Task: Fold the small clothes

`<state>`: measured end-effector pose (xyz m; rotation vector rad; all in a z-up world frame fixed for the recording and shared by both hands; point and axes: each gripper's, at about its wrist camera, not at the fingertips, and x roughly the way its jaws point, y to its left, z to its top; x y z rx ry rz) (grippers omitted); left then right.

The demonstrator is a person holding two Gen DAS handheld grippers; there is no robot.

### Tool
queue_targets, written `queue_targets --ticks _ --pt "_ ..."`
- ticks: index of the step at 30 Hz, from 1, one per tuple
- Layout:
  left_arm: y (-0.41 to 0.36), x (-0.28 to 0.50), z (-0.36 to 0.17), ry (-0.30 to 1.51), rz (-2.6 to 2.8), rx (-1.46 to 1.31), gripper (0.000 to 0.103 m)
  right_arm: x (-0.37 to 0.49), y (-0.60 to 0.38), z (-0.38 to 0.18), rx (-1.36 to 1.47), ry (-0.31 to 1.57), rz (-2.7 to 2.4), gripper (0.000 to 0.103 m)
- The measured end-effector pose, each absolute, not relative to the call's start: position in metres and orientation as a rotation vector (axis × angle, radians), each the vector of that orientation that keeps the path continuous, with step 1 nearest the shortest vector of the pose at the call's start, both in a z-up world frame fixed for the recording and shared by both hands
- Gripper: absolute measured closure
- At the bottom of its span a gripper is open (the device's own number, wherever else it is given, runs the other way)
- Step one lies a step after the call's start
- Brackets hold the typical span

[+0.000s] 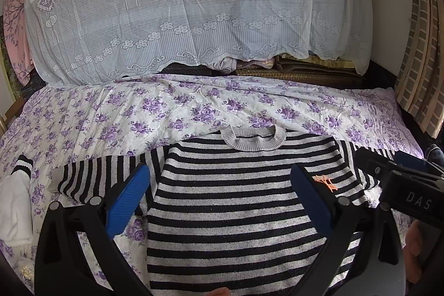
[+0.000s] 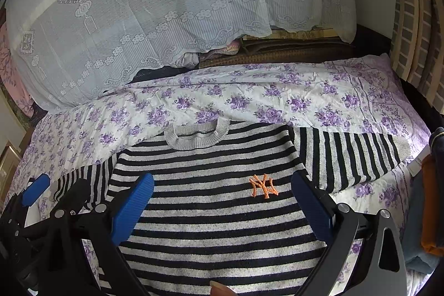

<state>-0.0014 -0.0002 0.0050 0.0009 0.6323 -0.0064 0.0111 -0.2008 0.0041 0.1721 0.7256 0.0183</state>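
A black-and-grey striped knit sweater (image 1: 236,201) with an orange embroidered logo (image 2: 263,186) lies flat, sleeves spread, at lower centre of a purple-flowered white bedsheet (image 1: 166,107). Above it, the left gripper (image 1: 222,199) and right gripper (image 2: 222,201) hang released, blue-padded jaws wide apart, grasping nothing.

The striped sweater (image 2: 216,212) lies flat on the floral sheet (image 2: 249,96), the right claw (image 2: 222,201) spread wide above it.

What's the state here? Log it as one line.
phase: pre-fold | striped sweater: flat, face up, sleeves spread on floral sheet | left gripper: open, empty | right gripper: open, empty
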Motion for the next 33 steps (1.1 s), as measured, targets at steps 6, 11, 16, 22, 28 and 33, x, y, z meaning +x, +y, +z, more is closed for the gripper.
queue_targets --ticks 6,11,16,22,28,33 --pt "-0.0002 -0.0012 0.0044 0.632 -0.007 0.001 0.004 0.0116 -0.2012 0.0034 0.173 0.727 0.019 0.003" --pt "0.0002 -0.0016 0.0046 0.630 -0.007 0.000 0.004 0.0118 -0.2011 0.0036 0.173 0.726 0.019 0.003" --pt "0.0006 -0.0012 0.0046 0.633 -0.007 0.000 0.004 0.0118 -0.2010 0.0030 0.174 0.728 0.018 0.003" --pt "0.0016 -0.0017 0.0040 0.635 -0.007 -0.001 0.004 0.0109 -0.1993 0.0035 0.174 0.727 0.019 0.003" --pt "0.0017 -0.0017 0.0037 0.635 -0.008 -0.001 0.004 0.0113 -0.1999 0.0032 0.175 0.728 0.020 0.003" --pt "0.0018 -0.0017 0.0034 0.635 -0.007 0.000 0.004 0.0112 -0.2003 0.0029 0.175 0.726 0.019 0.003"
